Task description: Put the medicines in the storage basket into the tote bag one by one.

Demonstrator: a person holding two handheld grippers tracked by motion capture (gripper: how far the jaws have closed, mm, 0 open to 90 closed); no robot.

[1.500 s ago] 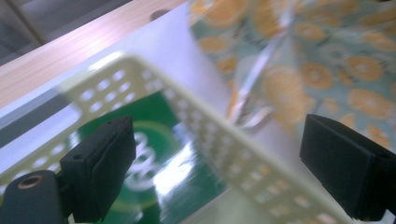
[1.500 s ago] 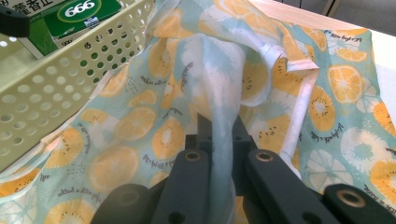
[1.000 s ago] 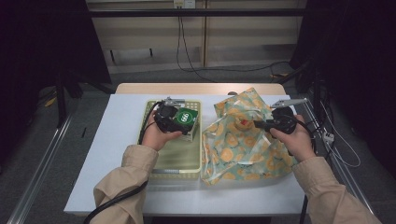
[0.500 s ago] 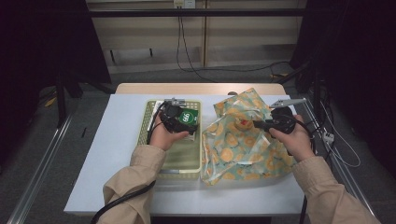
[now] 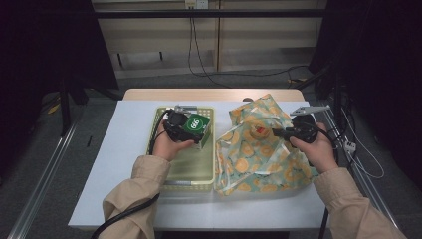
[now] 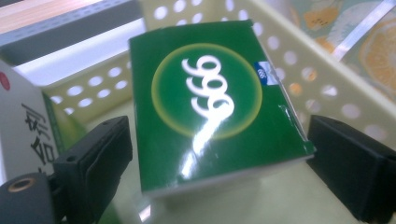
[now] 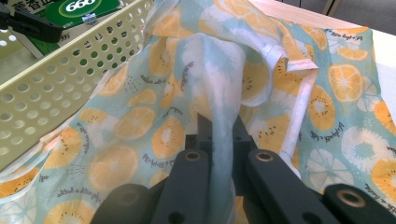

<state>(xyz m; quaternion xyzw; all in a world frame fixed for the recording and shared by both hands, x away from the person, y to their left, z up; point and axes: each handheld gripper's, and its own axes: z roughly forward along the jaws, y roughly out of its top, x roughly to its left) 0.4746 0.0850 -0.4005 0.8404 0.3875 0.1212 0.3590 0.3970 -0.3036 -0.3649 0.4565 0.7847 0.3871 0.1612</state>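
A green box marked 666 hangs tilted over the pale yellow perforated basket. My left gripper has it across its width. In the left gripper view the box spans the gap between the wide-set jaws of the left gripper, which have just been closing on it. To the right lies a fruit-print cloth bag. My right gripper is shut on a raised fold of it. In the right gripper view the fold rises out of the right gripper.
A white box with printed characters stands in the basket beside the green one. The basket's wall borders the cloth on its left. A small red patch shows on the cloth. White table surface lies left of the basket.
My left gripper has shifted slightly to the right with the green box between its jaws. The right gripper and the cloth fold have stayed put.
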